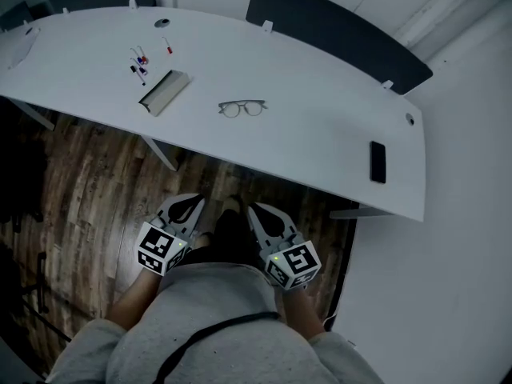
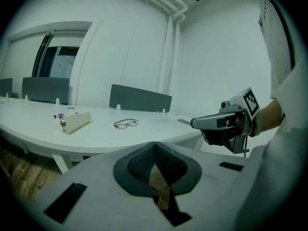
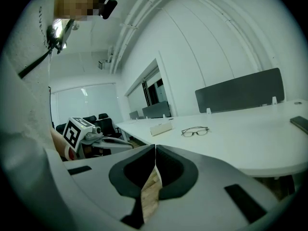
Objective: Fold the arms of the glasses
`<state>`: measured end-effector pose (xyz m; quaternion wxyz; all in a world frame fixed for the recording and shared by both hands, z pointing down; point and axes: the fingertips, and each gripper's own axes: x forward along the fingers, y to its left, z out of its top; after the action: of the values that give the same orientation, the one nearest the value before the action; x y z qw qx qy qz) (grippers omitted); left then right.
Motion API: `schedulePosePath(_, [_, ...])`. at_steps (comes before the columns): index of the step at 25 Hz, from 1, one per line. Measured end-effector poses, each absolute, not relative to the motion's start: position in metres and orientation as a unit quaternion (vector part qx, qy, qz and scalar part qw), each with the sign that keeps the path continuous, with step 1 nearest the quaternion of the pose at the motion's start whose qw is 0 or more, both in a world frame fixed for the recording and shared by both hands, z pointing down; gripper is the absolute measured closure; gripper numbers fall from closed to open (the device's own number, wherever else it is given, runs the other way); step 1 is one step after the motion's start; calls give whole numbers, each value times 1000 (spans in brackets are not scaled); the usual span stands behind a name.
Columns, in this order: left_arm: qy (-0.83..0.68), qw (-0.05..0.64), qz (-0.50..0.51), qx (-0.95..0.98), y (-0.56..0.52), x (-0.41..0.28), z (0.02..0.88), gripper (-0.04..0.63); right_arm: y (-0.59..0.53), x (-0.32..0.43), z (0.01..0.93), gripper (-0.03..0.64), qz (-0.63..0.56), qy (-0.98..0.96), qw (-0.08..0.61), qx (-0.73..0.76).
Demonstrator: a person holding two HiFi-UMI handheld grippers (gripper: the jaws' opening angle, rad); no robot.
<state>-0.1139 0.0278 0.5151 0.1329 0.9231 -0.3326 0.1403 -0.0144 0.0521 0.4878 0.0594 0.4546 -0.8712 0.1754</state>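
Well ahead of my L claw [image 1: 192, 204] & R claw [image 1: 258, 211], both pinched closed & empty, I see glasses [image 1: 242, 108] on table [image 1: 320, 126].

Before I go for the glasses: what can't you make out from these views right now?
- Glasses: too small in all three views to tell whether the arms stand open or folded.
- Small coloured items by the pale block: too small in the head view to name.
- Dark flat slab: small in the head view, cut off by the right gripper view's edge; phone or not, cannot tell.
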Motion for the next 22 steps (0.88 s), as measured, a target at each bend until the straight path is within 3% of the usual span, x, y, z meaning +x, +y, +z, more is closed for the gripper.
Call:
schedulePosePath(14, [-367, 109, 110, 917, 85, -112, 478, 580, 111, -28, 458, 595, 134, -900, 59, 411])
schedulePosePath(22, [-376, 106, 99, 915, 161, -59, 468, 580, 193, 14, 452, 595, 138, -908, 65, 390])
